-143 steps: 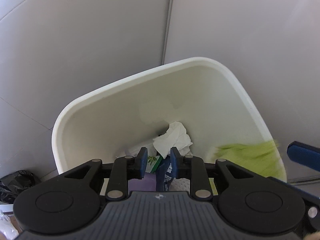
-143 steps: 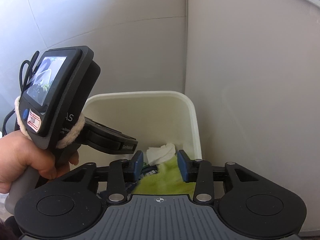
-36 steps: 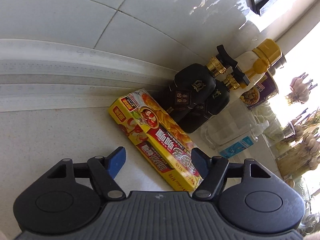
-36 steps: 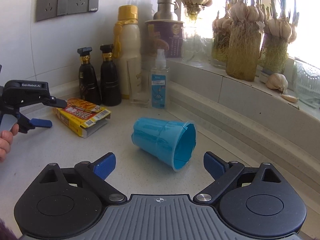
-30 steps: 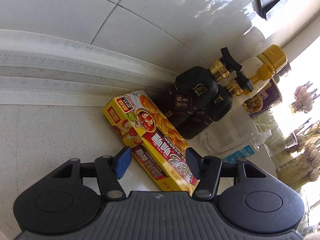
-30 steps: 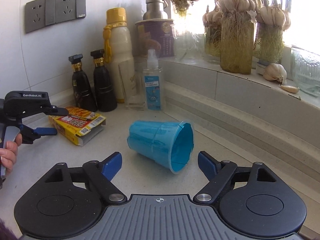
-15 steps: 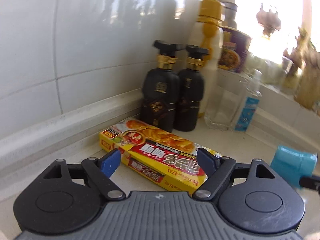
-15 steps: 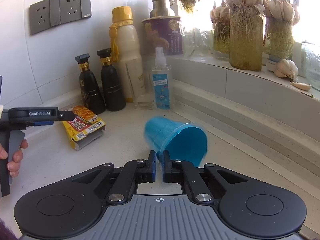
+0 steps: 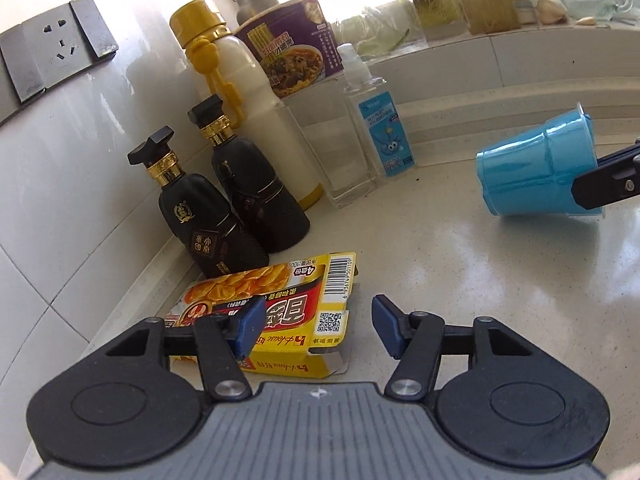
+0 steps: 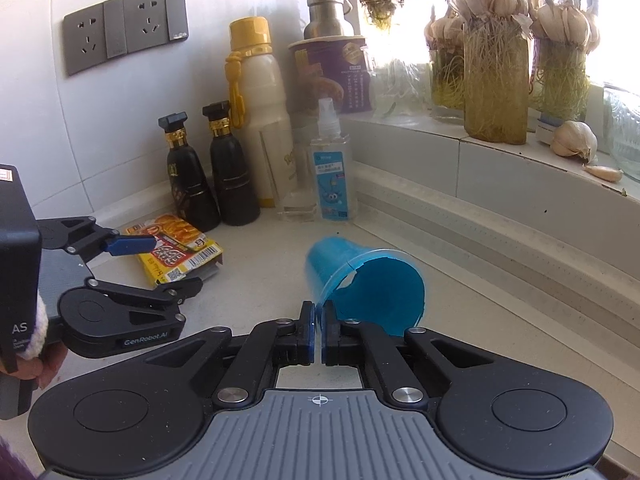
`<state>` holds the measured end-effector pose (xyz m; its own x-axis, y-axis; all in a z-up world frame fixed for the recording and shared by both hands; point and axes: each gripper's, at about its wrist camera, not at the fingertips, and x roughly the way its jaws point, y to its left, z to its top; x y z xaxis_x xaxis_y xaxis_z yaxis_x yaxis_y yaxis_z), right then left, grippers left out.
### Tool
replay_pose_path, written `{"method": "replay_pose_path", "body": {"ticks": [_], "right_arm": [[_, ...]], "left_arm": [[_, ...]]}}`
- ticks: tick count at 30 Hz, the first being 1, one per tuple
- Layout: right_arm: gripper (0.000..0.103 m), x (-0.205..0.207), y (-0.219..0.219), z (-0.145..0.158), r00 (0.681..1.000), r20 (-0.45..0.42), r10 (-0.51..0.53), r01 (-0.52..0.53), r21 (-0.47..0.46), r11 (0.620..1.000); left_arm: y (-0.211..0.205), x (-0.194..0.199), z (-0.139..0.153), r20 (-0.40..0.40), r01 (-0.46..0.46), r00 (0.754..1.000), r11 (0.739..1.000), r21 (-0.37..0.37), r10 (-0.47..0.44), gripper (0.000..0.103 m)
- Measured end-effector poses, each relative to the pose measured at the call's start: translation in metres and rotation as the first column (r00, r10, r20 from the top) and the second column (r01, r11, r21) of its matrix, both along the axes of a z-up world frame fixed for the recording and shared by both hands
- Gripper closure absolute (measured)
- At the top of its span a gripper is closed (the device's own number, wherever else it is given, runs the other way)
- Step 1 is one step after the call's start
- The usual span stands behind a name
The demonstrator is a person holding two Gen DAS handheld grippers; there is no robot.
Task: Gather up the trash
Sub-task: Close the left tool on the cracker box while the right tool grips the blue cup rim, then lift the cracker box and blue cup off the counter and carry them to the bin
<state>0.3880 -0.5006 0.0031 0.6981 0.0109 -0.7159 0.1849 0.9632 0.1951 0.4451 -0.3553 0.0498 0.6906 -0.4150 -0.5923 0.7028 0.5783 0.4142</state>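
Blue plastic cup: lying on its side on the pale countertop, mouth facing the right gripper, whose jaws are pinching nearly shut on the cup's cracked rim. Yellow snack box: lying flat beside two black bottles; the left gripper is hovering at its near end, jaws standing wide apart, grasping nothing.

The surface is seen as smooth, glossy speckled stone, and the wall tiles as glazed and shiny. The blue cup is made of thin glossy plastic, its rim cracked, and the yellow box of printed cardboard. The two dark bottles are finished matt black with gold-coloured collars, and the flask is of brushed metal.
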Motion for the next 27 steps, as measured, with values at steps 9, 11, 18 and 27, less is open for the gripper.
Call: {"method": "replay_pose_path", "body": {"ticks": [9,11,18,27], "right_arm": [[0.102,-0.002,-0.002,0.001,1.0,0.012,-0.008,0.008,0.008,1.0],[0.102,-0.003,-0.002,0.002,1.0,0.016,-0.012,0.012,0.011,1.0],[0.102,-0.009,0.001,0.014,1.0,0.025,-0.014,0.014,0.015,1.0],[0.102,-0.02,0.017,0.05,0.999,0.041,-0.003,0.002,0.01,1.0]], "left_arm": [[-0.001,-0.004,-0.001,0.0,-0.004,1.0,1.0,0.031,0.004,0.081],[-0.002,-0.009,-0.001,0.017,0.006,1.0,0.999,0.04,-0.006,0.088],[0.008,-0.014,0.015,0.037,-0.024,0.999,1.0,0.013,0.023,0.1],[0.04,-0.024,0.06,0.034,-0.06,0.998,0.997,-0.058,0.062,0.102]]}}
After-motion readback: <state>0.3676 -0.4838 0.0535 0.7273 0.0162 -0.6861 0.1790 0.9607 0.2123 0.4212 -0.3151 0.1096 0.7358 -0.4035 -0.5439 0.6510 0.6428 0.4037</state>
